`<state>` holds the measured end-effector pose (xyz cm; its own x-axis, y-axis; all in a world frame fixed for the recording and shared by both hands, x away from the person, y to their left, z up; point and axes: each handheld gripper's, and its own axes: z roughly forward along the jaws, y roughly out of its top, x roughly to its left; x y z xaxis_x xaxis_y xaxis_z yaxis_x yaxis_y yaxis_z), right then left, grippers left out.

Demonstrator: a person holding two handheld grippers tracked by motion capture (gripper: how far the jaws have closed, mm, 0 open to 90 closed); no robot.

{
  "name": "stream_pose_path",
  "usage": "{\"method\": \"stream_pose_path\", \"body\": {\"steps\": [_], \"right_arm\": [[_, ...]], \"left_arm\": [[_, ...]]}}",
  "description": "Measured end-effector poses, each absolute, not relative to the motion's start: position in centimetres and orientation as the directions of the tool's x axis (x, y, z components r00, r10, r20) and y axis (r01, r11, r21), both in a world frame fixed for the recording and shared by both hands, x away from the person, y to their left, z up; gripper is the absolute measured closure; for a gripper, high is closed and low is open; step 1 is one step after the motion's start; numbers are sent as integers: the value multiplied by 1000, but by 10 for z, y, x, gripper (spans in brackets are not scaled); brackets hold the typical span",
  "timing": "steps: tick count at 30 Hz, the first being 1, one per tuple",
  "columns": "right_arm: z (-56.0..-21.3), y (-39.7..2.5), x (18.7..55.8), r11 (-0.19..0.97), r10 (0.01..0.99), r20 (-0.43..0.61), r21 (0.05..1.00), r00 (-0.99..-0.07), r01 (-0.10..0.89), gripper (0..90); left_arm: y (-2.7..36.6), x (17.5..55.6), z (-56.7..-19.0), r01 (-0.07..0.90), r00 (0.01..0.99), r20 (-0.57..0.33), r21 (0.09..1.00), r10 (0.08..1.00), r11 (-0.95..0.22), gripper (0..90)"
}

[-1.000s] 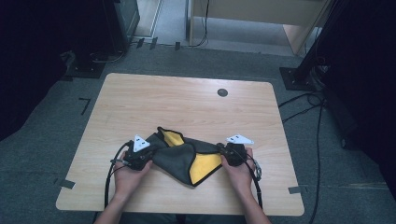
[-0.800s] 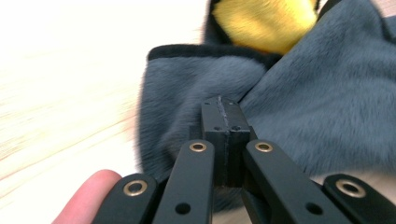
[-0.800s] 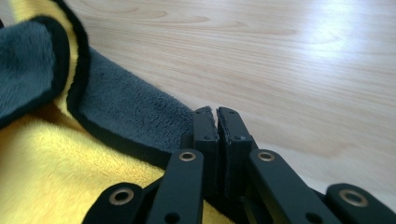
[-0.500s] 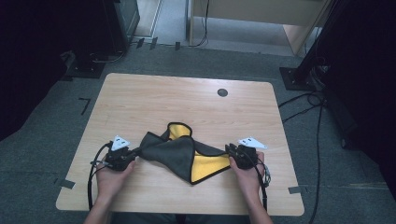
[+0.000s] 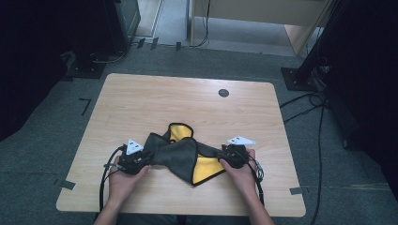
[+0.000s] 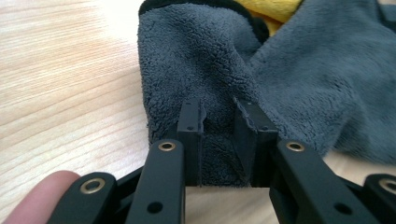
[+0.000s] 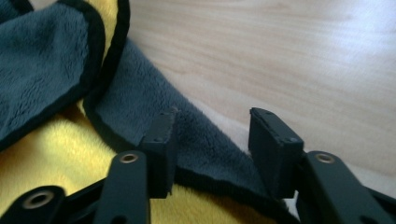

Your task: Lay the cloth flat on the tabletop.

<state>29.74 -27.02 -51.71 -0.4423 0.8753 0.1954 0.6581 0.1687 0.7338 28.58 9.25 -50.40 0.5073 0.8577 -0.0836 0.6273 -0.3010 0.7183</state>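
Observation:
A grey microfibre cloth (image 5: 180, 152) with a yellow underside and black hem lies crumpled near the front of the wooden table (image 5: 187, 103). My left gripper (image 5: 146, 157) is at the cloth's left end. In the left gripper view the jaws (image 6: 219, 116) are shut on a bunched grey fold of the cloth (image 6: 303, 70). My right gripper (image 5: 225, 153) is at the cloth's right end. In the right gripper view its jaws (image 7: 212, 126) stand wide apart, and the hemmed grey edge of the cloth (image 7: 46, 60) lies between and under them, with yellow showing below.
A black round grommet (image 5: 224, 93) sits in the tabletop at the back. Tape marks (image 5: 296, 190) stick out at the table's front corners. Cables (image 5: 319, 122) run over the carpet to the right. Dark stands and furniture ring the table.
Both grippers pulled apart and stretched the cloth, then came back inward. The cloth now lies slacker and more bunched. The right jaws now stand apart.

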Motion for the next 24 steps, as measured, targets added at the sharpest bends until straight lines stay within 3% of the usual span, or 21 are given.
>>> {"method": "stream_pose_path", "body": {"steps": [2,4,15,20,23,24], "right_arm": [[-516,-273,294,178,877,186,731,-443,659,682],[-516,-275,291,169,873,207,722,-443,671,710],[-516,-281,262,148,871,242,701,-428,697,797],[-515,-270,238,169,855,248,695,-454,699,824],[-513,-261,228,211,840,233,691,-491,691,810],[-512,-259,226,216,830,239,696,-504,685,795]], "left_arm": [[83,292,-507,615,490,-47,726,870,-307,745],[76,296,-506,613,479,-20,723,877,-319,778],[50,338,-507,597,484,33,718,875,-358,866],[38,363,-505,611,473,38,706,880,-358,864],[34,357,-499,599,468,38,721,883,-349,822],[30,347,-492,579,492,-12,752,871,-316,815]]}}
